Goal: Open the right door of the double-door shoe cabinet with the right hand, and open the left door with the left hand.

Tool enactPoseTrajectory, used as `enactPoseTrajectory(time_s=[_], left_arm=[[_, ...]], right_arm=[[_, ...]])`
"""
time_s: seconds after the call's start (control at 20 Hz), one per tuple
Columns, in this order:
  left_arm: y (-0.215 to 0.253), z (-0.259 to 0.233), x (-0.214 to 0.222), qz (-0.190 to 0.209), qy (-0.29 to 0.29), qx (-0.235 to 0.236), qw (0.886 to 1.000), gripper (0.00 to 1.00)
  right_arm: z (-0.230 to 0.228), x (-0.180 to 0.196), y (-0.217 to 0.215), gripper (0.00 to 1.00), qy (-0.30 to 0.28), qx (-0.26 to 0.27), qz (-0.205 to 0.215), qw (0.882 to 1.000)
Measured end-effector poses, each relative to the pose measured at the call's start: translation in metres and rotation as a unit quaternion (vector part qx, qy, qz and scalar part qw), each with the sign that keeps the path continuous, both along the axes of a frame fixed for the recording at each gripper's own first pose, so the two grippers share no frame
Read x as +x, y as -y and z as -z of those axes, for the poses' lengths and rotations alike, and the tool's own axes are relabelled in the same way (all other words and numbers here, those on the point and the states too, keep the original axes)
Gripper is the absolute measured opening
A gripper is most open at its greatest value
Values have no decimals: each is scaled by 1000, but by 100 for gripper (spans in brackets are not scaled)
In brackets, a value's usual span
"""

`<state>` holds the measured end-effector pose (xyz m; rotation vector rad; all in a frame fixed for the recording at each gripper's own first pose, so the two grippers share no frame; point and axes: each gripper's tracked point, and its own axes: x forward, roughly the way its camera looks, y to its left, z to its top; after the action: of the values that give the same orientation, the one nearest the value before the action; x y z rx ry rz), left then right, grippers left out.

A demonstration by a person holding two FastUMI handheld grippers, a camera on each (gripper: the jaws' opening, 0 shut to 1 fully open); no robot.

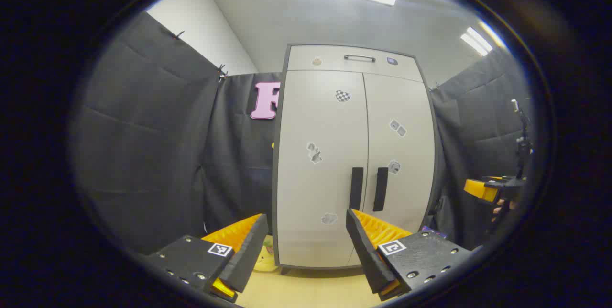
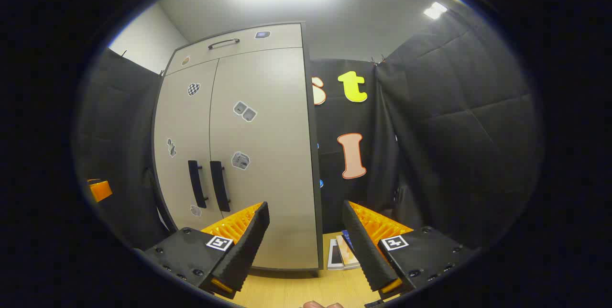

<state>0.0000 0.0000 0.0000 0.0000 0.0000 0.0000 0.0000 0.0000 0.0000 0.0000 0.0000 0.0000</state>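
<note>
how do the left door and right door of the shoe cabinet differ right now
The left door carries a checkered sticker near its top plus others at mid height and near the bottom; the right door has a paired sticker up high and one beside its handle. The left door's handle sits at its right edge, the right door's handle at its left edge. Both doors are shut, pale, with dark vertical handles.

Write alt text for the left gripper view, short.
A pale double-door shoe cabinet stands shut ahead, two dark vertical handles side by side at its centre seam. The left gripper is open in the foreground, short of the doors, with black cloth walls around.
</note>
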Motion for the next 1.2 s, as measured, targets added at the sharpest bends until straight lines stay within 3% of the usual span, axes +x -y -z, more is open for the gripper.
enactPoseTrajectory(time_s=[0.15,0.2,0.4,0.75,1.2], left_arm=[[3,7,-10,-26,-4,-4,1000,94],[4,11,-13,-28,-11,-6,1000,94],[-13,29,-18,-39,-33,5,999,94],[-35,45,-8,-30,-49,-8,998,95],[-47,66,7,-1,-60,-11,998,94]], right_arm=[[15,9,3,92,-21,28,-16,999],[22,9,4,98,-34,33,-17,999],[29,9,1,98,-51,24,-11,998],[30,1,-31,98,-59,18,-13,998],[-12,13,-91,98,-50,24,-36,998]])
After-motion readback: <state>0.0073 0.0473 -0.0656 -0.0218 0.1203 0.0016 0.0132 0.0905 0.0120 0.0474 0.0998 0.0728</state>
